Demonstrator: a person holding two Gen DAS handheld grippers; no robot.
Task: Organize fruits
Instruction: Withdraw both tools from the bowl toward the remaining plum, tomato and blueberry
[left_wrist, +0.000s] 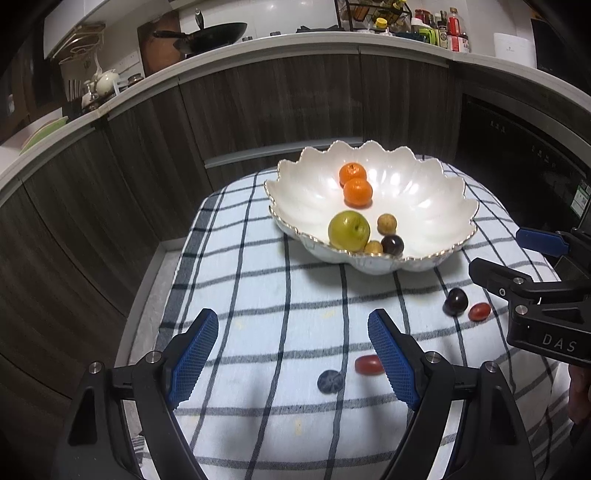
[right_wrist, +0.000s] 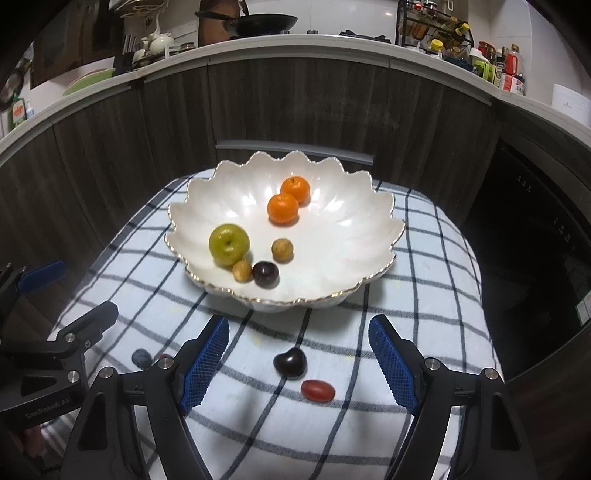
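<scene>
Bowl (right_wrist: 369, 266) behind loose fruits (right_wrist: 290, 362)

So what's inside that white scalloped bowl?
The white bowl holds two oranges, a green apple, two small tan fruits and a dark plum. Nothing seems hidden beneath them.

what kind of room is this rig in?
Almost certainly a home kitchen: a wok and a rack of condiment bottles sit on the curved counter above dark wood cabinets, with a fruit bowl on a checked cloth.
</scene>
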